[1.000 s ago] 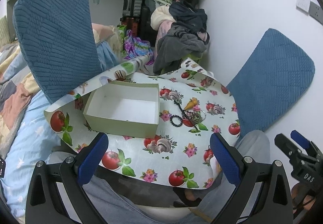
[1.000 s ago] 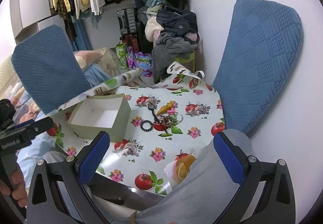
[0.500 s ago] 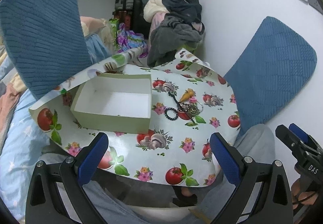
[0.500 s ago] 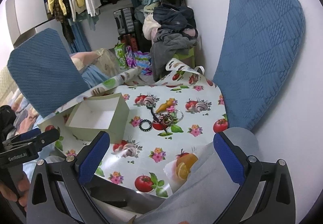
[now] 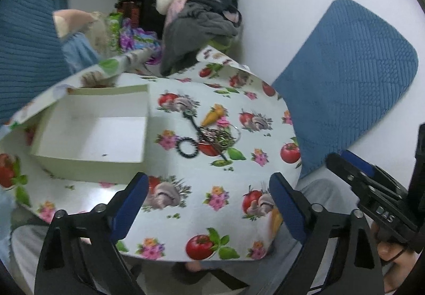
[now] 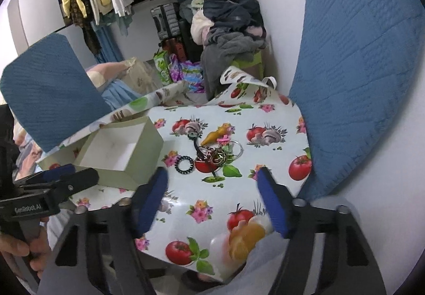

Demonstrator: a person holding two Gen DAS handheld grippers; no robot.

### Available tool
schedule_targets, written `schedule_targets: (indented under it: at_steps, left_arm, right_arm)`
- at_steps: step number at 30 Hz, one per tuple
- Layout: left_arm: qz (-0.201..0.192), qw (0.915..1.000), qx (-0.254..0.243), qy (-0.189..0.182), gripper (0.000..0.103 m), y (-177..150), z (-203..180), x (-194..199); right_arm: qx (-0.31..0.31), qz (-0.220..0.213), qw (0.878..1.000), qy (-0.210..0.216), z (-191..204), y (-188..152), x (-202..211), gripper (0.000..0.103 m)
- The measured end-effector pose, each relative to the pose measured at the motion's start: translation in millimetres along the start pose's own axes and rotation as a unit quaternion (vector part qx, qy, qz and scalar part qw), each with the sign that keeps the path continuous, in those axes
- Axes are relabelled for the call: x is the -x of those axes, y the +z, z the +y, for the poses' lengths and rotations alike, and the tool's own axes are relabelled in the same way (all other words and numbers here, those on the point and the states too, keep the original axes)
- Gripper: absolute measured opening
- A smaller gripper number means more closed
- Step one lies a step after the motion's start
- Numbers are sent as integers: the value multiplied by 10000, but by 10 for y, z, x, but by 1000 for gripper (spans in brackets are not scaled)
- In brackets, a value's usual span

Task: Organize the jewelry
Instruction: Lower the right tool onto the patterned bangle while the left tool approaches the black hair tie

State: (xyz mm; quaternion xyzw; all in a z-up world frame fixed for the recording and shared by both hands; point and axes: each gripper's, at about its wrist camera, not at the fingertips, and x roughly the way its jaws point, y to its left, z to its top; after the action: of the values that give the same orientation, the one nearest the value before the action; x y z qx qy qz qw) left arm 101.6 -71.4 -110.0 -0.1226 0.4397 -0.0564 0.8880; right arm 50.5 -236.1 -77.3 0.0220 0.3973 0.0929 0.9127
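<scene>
Left view blurred; jewelry tangle [image 6: 216, 154] indistinct, lying on table w/ fruit-print cloth [image 6: 271, 119] right of empty box [image 6: 117, 151]. Left gripper [image 5: 208, 204] & right gripper [image 6: 212, 199] closing, half-open, nothing between.

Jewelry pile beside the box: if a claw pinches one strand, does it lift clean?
Probably not. The jewelry pile looks tangled, rings and cord interlocked, so it likely lifts as a floppy clump. The black coil band lies apart and should stay behind. The glossy tablecloth may let pieces slide.
</scene>
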Motion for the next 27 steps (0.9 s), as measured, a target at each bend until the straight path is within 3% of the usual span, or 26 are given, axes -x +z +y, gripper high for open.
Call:
schedule_targets:
  at_steps: [3,5,12,14,19,27]
  left_arm:
    - [93,9999,24,-63,79,3,-20,-276]
    - [125,9999,33,-64,78,5,-24,-452]
    - [220,9997,36,25,72,18,47,-989]
    - [194,9997,84,126,62,4,101,-1155]
    - [516,9984,185,150,56,-26,205,-1625]
    - [890,9959,17,164,43,-47,226,-2126]
  right_arm:
    - [-15,97,9999,80,-78,14,-235,51]
    - [-25,161,9998,84,-139,36,-418,47]
    - [-29,341,9993,119,-299,30,-908,50]
    - [13,424,9990,113,-340,23,-1087,50]
    - [46,763,9968,224,-393,2,-1517,49]
    - [-96,1295,9905,446,-453,-39,-2126,37]
